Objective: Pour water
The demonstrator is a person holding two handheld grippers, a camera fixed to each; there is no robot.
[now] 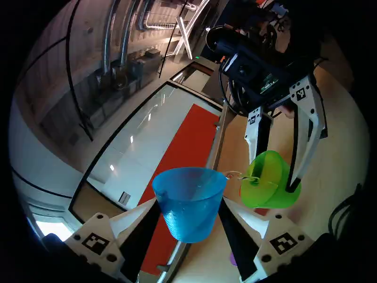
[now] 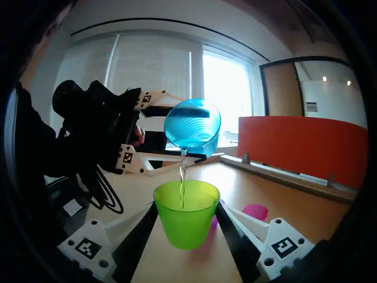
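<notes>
**Left gripper view.** Holds a blue cup [image 1: 191, 210], translucent plastic, between both fingers of the left gripper [image 1: 188, 203]. Fingers set narrow, pressing the cup wall from either side. Just past the blue cup's rim: a green cup [image 1: 268, 177], also plastic, clamped in the right gripper [image 1: 272, 183], one white finger against each side, narrow spread. Beneath both: light wooden table [image 1: 330, 160]. Beside it, an orange-red partition panel [image 1: 188, 137] along the table edge.

**Right gripper view.** Green cup upright and close, between the near fingers, over the table. Cannot tell whether its base touches the tabletop. Blue cup higher and a little behind, tipped steeply, mouth turned toward the camera, lip over the green cup's opening. No contact between the two cups. Thin water stream [image 2: 181, 181] from the blue lip straight down, landing inside the green rim. Fill level in the green cup not readable.

Hand [image 2: 138, 135] behind the left gripper, against its black body. Black cable [image 2: 101, 191] looping below, near the tabletop. Magenta cup [image 2: 256, 211] standing on the table beyond and to the right of the green cup, apart from it. Bright window [image 2: 226, 89] at the back.
</notes>
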